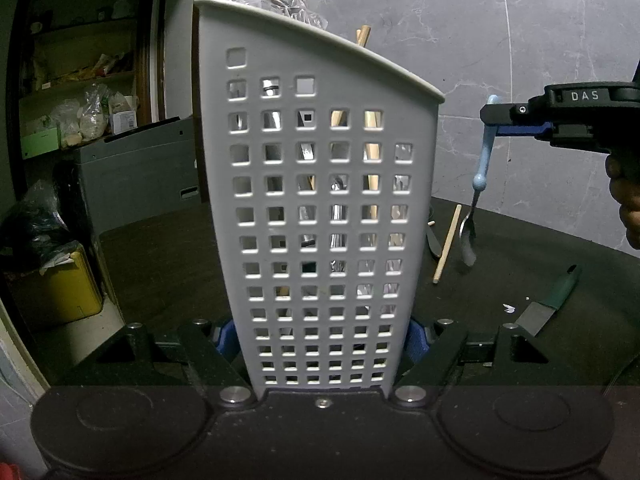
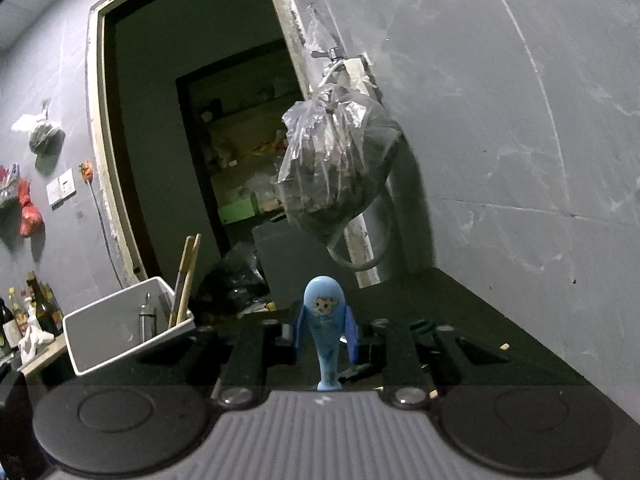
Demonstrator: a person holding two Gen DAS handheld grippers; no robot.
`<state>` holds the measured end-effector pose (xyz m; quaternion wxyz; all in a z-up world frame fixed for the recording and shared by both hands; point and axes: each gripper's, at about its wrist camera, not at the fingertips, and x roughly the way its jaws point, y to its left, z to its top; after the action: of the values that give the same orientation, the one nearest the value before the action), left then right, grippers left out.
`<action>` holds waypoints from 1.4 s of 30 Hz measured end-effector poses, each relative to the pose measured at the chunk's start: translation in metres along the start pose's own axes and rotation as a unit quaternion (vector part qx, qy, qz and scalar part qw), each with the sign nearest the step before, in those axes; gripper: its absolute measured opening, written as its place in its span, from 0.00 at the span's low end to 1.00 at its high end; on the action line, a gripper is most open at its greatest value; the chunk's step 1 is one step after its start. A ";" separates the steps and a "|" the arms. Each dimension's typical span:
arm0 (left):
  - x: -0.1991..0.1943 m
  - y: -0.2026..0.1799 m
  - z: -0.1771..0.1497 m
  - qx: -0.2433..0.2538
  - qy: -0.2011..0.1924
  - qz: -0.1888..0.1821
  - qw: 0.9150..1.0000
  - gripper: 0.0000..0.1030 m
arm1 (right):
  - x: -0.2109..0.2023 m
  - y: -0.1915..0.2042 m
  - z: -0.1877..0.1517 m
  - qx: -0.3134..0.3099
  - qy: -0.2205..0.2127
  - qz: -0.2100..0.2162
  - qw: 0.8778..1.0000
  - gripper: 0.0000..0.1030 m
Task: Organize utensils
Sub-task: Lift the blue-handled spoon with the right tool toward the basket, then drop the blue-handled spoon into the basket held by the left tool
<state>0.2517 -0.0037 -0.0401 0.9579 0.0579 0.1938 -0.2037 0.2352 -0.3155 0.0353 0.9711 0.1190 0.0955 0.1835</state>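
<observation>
A white perforated utensil holder (image 1: 216,200) stands upright and fills the left wrist view, with my left gripper (image 1: 322,338) shut on its base between the blue pads. In the right wrist view the holder (image 2: 132,350) sits low at the left, holding wooden chopsticks (image 2: 186,280) and a metal utensil (image 2: 147,320). My right gripper (image 2: 326,332) is shut on a blue-handled spoon (image 2: 324,320). From the left wrist view the right gripper (image 1: 496,120) hovers to the holder's right, and the spoon (image 1: 480,168) hangs bowl down above the table.
On the black table (image 1: 520,248) lie a loose chopstick (image 1: 448,244) and a green-handled knife (image 1: 548,304). A filled plastic bag (image 2: 336,168) hangs from a tap on the grey wall. Bottles (image 2: 24,316) stand at far left; a grey crate (image 1: 140,172) sits behind.
</observation>
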 end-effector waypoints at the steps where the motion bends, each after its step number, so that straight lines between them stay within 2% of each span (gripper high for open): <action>1: 0.000 0.000 0.000 0.000 0.000 0.000 1.000 0.75 | 0.000 0.000 -0.002 -0.001 0.002 0.001 1.000 0.22; 9: 0.000 0.000 0.000 0.000 0.000 0.000 1.000 0.75 | 0.001 0.007 -0.005 -0.008 0.007 0.006 1.000 0.22; 16: 0.000 0.000 0.000 0.000 0.000 0.000 1.000 0.75 | -0.015 0.028 0.020 -0.032 -0.029 0.023 0.999 0.22; 24: -0.001 -0.001 0.000 0.002 0.001 0.002 1.000 0.75 | -0.033 0.081 0.077 -0.088 -0.088 0.093 0.988 0.22; 28: -0.001 -0.001 0.000 0.002 0.000 0.002 1.000 0.75 | -0.023 0.110 0.089 -0.115 -0.098 0.132 0.980 0.22; 35: -0.002 -0.001 0.000 0.000 0.000 0.001 1.000 0.75 | 0.010 0.143 0.078 -0.134 -0.080 0.170 0.973 0.22; 42: -0.002 0.000 0.000 -0.001 -0.001 0.000 1.000 0.75 | 0.038 0.143 0.047 -0.129 -0.025 0.169 0.977 0.22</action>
<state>0.2503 -0.0031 -0.0395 0.9580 0.0569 0.1934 -0.2040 0.2329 -0.1815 0.1131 0.9355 0.0116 0.0252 0.3523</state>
